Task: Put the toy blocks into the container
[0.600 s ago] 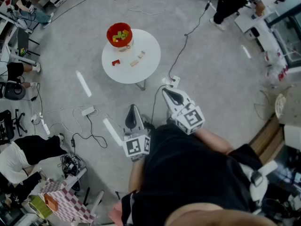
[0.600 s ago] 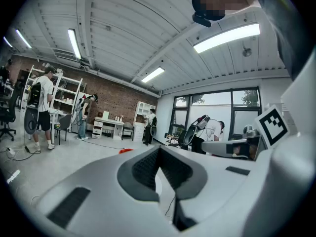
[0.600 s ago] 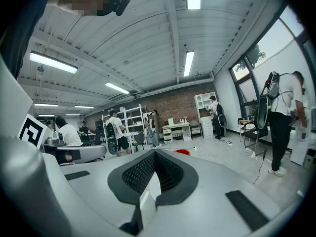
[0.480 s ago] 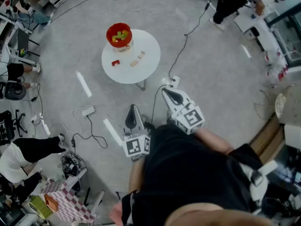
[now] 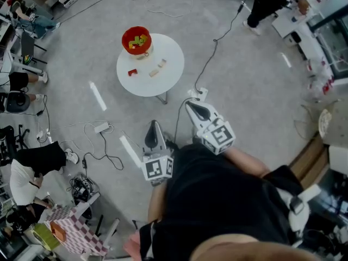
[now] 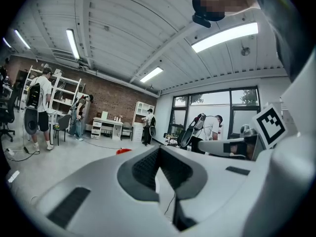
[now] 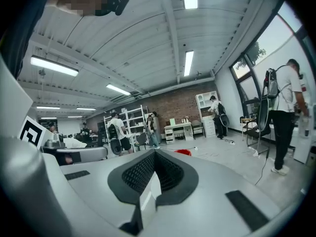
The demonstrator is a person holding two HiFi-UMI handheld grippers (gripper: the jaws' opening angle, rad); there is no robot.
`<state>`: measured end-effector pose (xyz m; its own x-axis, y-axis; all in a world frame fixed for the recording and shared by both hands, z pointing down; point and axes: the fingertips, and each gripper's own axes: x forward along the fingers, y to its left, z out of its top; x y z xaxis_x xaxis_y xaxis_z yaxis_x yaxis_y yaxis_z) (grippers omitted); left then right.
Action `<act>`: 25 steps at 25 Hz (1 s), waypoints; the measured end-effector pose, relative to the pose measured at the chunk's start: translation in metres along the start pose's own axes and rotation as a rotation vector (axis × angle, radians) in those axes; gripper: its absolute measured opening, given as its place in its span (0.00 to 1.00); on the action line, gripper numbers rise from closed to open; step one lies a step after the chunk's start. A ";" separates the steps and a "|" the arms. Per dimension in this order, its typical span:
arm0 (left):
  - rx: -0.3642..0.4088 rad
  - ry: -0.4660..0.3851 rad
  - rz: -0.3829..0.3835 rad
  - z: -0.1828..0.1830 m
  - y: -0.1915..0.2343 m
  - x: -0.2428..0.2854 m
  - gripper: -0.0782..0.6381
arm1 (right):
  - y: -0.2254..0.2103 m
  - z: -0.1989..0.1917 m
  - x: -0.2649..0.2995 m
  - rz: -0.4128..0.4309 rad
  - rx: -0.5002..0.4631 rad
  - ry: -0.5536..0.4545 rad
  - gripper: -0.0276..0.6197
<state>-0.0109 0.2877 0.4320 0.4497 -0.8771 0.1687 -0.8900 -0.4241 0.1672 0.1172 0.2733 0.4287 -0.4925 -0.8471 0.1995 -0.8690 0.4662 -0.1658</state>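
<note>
Bystander (image 5: pixel 33 166) shifted; blocks (image 5: pixel 158 68) lie well beyond right gripper (image 5: pixel 191 105).

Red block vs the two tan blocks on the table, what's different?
Colour: the red block is bright red, the tan blocks look like bare wood.
Place: the red block lies toward the left of the white table, below the red bowl in the head view; the tan blocks lie to its right.
Count: one red, two tan.
Shared: all lie loose on the table, outside the bowl.
</note>
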 end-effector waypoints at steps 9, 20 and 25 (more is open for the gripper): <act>-0.018 0.014 0.025 -0.008 -0.029 0.017 0.11 | -0.023 -0.007 -0.009 0.053 -0.039 0.035 0.04; -0.006 0.079 0.057 -0.026 -0.038 0.045 0.11 | -0.064 -0.029 0.020 0.090 -0.031 0.094 0.04; -0.036 0.073 0.037 -0.029 -0.014 0.082 0.11 | -0.069 -0.036 0.056 0.099 -0.052 0.125 0.04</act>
<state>0.0407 0.2281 0.4712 0.4219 -0.8729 0.2451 -0.9035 -0.3823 0.1939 0.1477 0.2032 0.4860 -0.5753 -0.7595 0.3037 -0.8156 0.5611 -0.1415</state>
